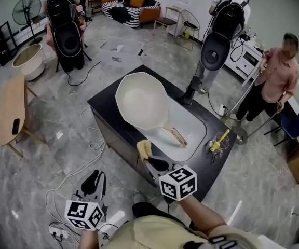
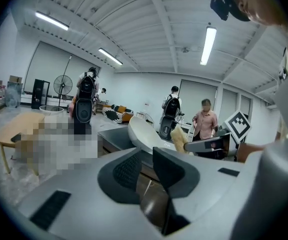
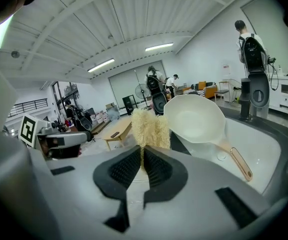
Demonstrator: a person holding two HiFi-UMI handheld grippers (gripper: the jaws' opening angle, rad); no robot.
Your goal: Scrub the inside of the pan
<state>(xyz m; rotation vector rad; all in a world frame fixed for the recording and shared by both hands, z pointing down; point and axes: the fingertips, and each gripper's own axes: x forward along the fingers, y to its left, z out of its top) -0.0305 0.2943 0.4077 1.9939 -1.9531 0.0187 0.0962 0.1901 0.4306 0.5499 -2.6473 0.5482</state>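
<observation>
A cream pan (image 1: 141, 100) leans tilted in the white sink (image 1: 193, 126), its copper-tipped handle (image 1: 176, 135) pointing toward me; it also shows in the right gripper view (image 3: 196, 118) and the left gripper view (image 2: 146, 132). My right gripper (image 1: 150, 158) hovers at the counter's near edge, short of the pan, shut on a yellow fibrous scrubber (image 1: 145, 149). The scrubber (image 3: 150, 129) sticks up between the right gripper's pads (image 3: 141, 166). My left gripper (image 1: 95, 183) hangs low over the floor left of the counter, slightly open and holding nothing (image 2: 151, 171).
The sink sits in a black counter (image 1: 108, 105) with a black faucet (image 1: 188, 95) at its far side. A yellow brush (image 1: 218, 141) lies on the counter right of the sink. Cables (image 1: 74, 173) trail on the floor. A wooden table (image 1: 10, 110) stands left; people stand around.
</observation>
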